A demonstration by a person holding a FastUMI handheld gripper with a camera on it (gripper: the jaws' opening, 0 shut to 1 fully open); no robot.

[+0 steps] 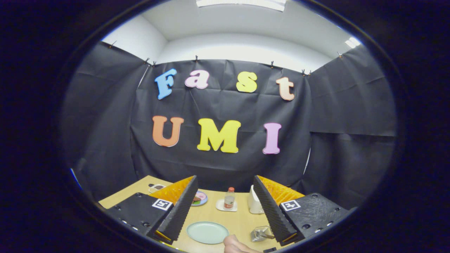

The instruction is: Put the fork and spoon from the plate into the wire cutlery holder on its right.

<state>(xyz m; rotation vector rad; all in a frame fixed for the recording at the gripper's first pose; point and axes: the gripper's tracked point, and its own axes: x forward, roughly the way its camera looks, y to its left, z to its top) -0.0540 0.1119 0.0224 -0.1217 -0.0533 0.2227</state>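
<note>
My gripper (pixel 225 207) hangs open high above the wooden table (pixel 242 221), with nothing between its fingers. Below and between the fingers lies a pale green plate (pixel 207 232); no fork or spoon shows on the part I can see. To the plate's right, next to the right finger, stands the wire cutlery holder (pixel 261 233), with a thin handle-like piece poking out of it. I cannot tell what that piece is. A person's hand (pixel 235 245) reaches in just in front of the plate.
Further back on the table are a small bottle on a white coaster (pixel 229 199), a white container (pixel 254 203), a small plate with food (pixel 199 199) and a small dish (pixel 156 187) at the far left. Black cloth walls close the booth behind.
</note>
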